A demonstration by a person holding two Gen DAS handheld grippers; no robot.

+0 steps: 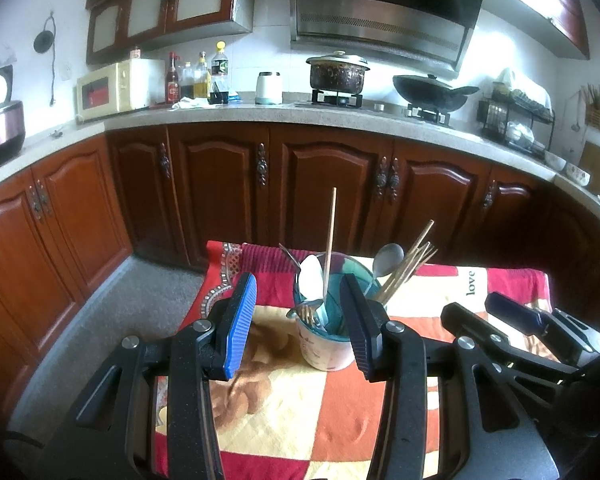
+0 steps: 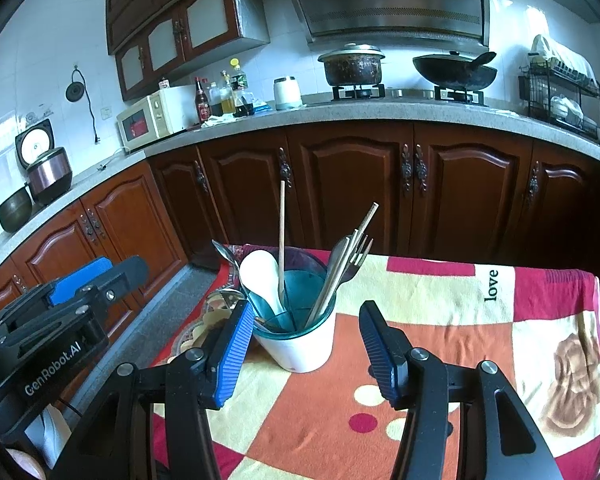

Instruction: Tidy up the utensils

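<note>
A white cup (image 1: 325,354) (image 2: 300,354) with a teal insert stands on the patterned tablecloth (image 1: 300,420) (image 2: 420,292). In it are a white spoon (image 1: 312,276) (image 2: 260,272), a metal spoon (image 1: 388,258), a fork (image 1: 306,312), a leaning bundle of chopsticks (image 1: 408,264) (image 2: 358,236) and one upright chopstick (image 1: 331,232) (image 2: 281,220). My left gripper (image 1: 298,280) stands open just in front of the cup, with nothing gripped. The right gripper (image 2: 306,306) is also open, and the cup sits between and just beyond its fingers. Each gripper shows at the edge of the other's view.
The table's far edge lies just behind the cup, and grey floor (image 1: 140,304) drops away to the left. Beyond it run dark wooden cabinets (image 1: 324,184) under a stone counter (image 1: 260,114) with a microwave, bottles, a pot and a wok.
</note>
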